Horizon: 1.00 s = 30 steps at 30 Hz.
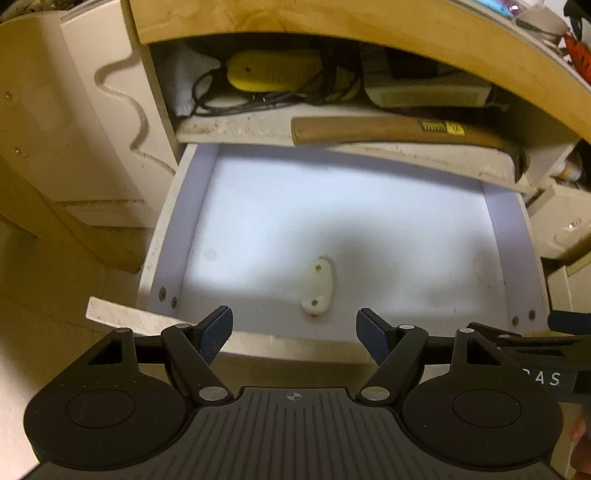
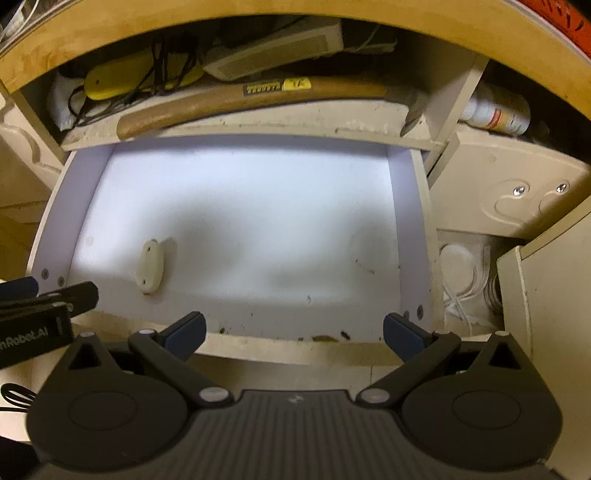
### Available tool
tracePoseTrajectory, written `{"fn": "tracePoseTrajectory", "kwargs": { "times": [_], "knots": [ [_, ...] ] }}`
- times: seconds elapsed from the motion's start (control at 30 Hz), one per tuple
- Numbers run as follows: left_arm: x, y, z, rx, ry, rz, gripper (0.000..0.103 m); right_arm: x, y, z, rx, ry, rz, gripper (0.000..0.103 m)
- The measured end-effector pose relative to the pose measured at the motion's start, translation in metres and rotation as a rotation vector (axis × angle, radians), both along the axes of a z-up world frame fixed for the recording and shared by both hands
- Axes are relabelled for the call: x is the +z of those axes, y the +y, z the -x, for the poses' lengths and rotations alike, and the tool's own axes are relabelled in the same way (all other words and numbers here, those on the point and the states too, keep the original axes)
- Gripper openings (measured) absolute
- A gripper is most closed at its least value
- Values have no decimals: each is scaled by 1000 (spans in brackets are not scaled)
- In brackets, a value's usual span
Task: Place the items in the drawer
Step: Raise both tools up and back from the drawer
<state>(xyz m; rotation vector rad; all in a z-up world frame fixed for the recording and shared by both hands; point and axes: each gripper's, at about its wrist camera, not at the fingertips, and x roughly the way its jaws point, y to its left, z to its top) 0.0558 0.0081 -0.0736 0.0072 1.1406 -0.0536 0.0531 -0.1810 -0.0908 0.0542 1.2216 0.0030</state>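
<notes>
A white drawer (image 1: 173, 236) stands pulled out below a shelf; it also shows in the right wrist view (image 2: 412, 229). Its floor holds only a small white oval fitting (image 1: 316, 286) with two screws, also in the right wrist view (image 2: 149, 268). My left gripper (image 1: 294, 332) is open and empty just above the drawer's front edge. My right gripper (image 2: 294, 332) is open and empty over the same front edge, to the right of the left one. On the shelf above lies a wooden-handled hammer (image 1: 388, 130), also in the right wrist view (image 2: 236, 100).
The shelf also holds a yellow device (image 1: 271, 70) with black cables and a grey box (image 1: 424, 90). A wooden tabletop edge (image 1: 332, 22) overhangs the shelf. Right of the drawer are a beige drawer front (image 2: 509, 195), a bottle (image 2: 496, 112) and white cord (image 2: 461, 284).
</notes>
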Motion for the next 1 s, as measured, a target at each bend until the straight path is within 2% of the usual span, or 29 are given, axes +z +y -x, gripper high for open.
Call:
{"fn": "tracePoseTrajectory", "kwargs": {
  "times": [0.27,0.53,1.0],
  "knots": [
    [-8,-5,6,-28,49,-17,74,-9,2,2,1,68,-8,102],
    [-18,-2,6,-19,139,-11,73,-11,8,5,26,105,22,102],
    [-37,-6,8,-48,240,-39,74,-35,6,7,2,249,-2,102]
  ]
}}
